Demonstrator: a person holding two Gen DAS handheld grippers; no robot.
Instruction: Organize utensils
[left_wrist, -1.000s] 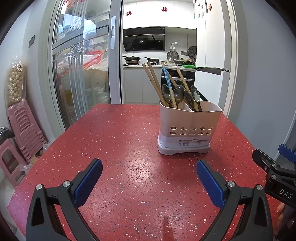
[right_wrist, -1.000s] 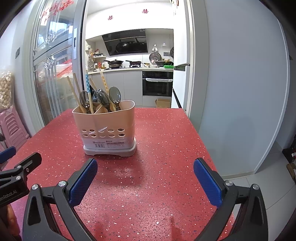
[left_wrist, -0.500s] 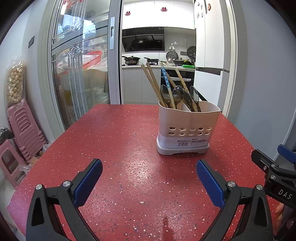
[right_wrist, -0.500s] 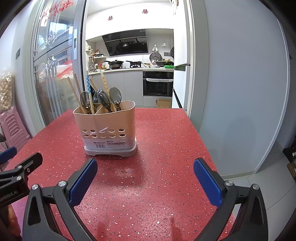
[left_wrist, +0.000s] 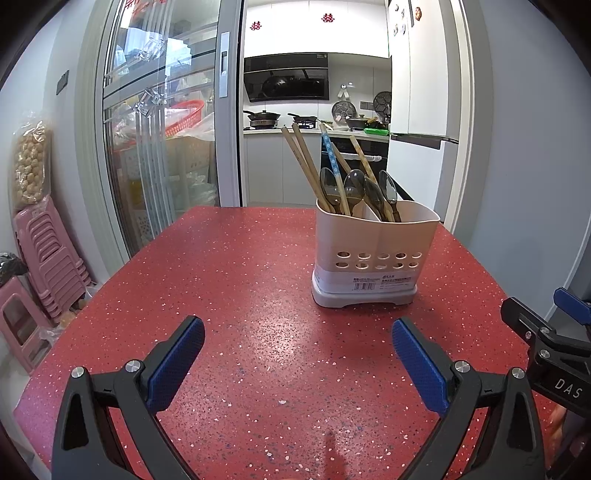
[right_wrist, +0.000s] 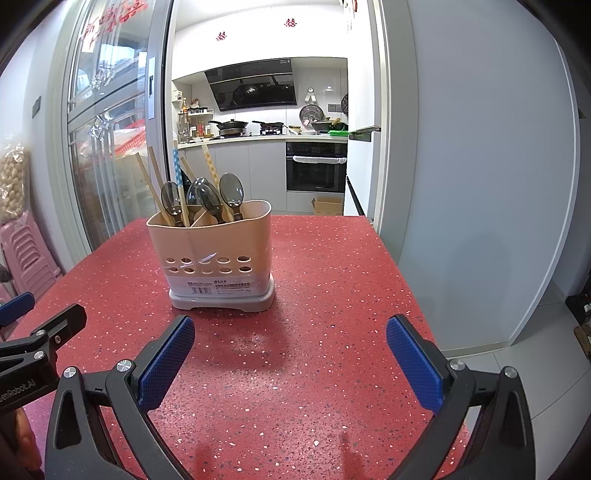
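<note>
Gaping empty, both jaws; right gripper (left_wrist: 554, 354) reads "DAS"; caddy (right_wrist: 214, 258) barcode label.

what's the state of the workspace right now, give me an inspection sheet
surface: red speckled table, bare apart from the holder
job's things: beige utensil holder upright on the table; wooden chopsticks and dark spoons stand in its compartments
clutter: nothing seen on the table
grippers: left gripper open, holding nothing, hovering short of the holder; right gripper open, holding nothing, holder ahead and to its left
cables: nothing seen
surroundings: kitchen with oven beyond the doorway; glass sliding door; stacked pink stools on the floor; cardboard box on the kitchen floor
</note>
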